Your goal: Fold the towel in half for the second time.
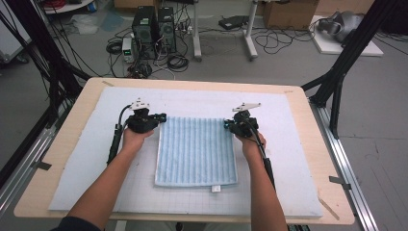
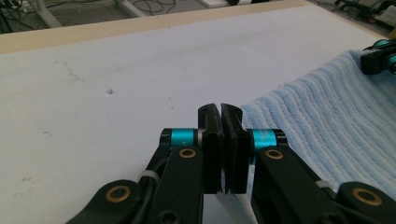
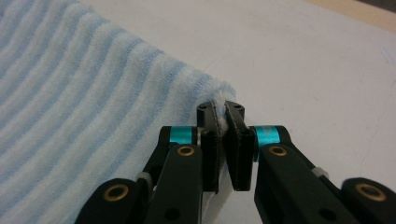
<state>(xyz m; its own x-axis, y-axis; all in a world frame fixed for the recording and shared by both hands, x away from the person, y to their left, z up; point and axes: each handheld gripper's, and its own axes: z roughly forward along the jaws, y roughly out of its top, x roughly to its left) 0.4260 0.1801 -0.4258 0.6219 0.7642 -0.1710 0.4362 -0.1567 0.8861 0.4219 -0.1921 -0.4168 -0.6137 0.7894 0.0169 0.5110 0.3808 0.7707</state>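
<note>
High view: white mat [image 1: 72,159] on wooden table [image 1: 312,144]; both grippers pinch towel [image 1: 195,149] corners.

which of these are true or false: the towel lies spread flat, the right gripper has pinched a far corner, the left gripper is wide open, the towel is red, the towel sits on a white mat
1. The towel lies spread flat. True, apart from its gripped far corners.
2. The right gripper has pinched a far corner. True; towel fabric shows between its closed jaws.
3. The left gripper is wide open. False; its jaws are shut at the towel's other far corner, though whether fabric is caught there is hard to tell.
4. The towel is red. False; it is light blue with ribbed stripes.
5. The towel sits on a white mat. True; the mat covers the wooden table.
</note>
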